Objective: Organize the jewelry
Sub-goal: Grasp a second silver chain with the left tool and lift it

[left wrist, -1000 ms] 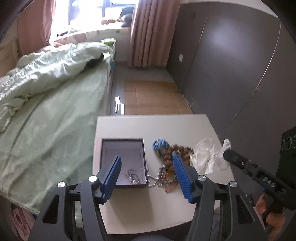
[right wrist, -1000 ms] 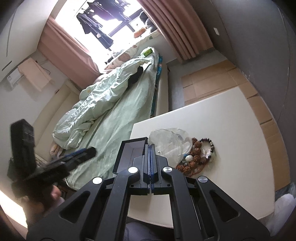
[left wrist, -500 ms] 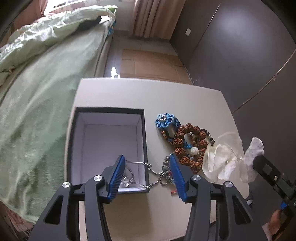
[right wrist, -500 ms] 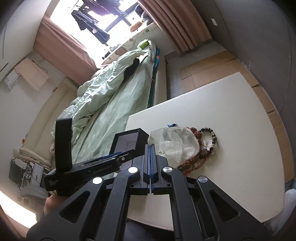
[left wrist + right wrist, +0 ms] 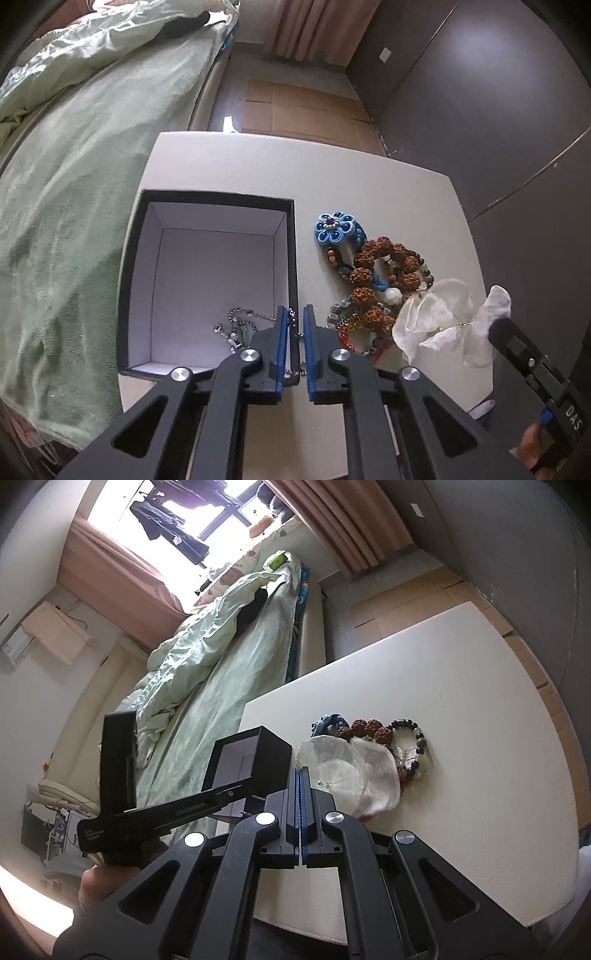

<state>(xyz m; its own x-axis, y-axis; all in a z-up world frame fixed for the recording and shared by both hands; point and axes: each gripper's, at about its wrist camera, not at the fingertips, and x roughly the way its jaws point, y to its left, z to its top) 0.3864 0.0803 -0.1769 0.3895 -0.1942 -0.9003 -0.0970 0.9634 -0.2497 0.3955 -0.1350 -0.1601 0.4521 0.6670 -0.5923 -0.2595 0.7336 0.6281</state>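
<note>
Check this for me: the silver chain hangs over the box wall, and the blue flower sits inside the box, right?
Not quite. The chain does hang over the box wall, but the blue flower lies on the table beside the box, as the left wrist view shows.

The left wrist camera sits close above the white table (image 5: 369, 184) and looks steeply down at the black box (image 5: 207, 288) and the pile of beads (image 5: 376, 273). The right wrist camera sits a bit lower, it seems, and looks across the table toward the bed (image 5: 229, 672) and window (image 5: 177, 513). Both views share the box, the beads, the table and the bed.
</note>
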